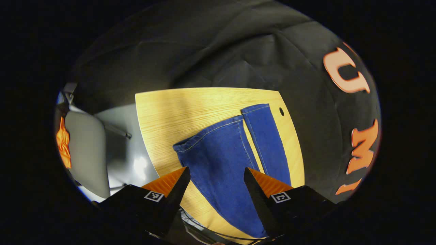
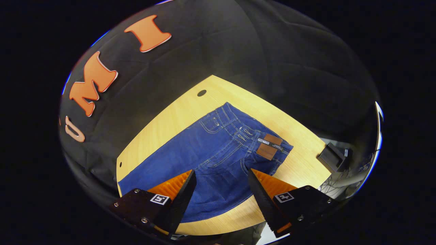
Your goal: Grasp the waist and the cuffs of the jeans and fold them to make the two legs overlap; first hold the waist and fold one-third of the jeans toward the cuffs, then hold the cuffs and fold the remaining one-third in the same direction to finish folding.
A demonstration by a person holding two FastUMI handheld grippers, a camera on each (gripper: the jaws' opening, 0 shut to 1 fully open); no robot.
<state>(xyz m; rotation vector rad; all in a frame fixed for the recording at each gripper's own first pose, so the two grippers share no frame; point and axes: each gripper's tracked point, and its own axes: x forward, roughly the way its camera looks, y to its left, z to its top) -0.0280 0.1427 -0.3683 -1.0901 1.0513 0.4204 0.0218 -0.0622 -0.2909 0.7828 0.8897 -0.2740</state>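
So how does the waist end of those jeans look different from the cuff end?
The waist carries a brown patch, belt loops and pockets; the cuffs are plain hems. The waist is one joined band; the cuffs are two separate leg ends. Both are blue denim lying flat on the wooden table.

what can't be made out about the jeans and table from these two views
- Left gripper view: the blue denim jeans run behind the left tongs, so the legs' lower stretch is hidden.
- Right gripper view: the right tongs cover part of the seat; the brown waist patch is too small to read.
- The light wooden table is cut off at its near edge.
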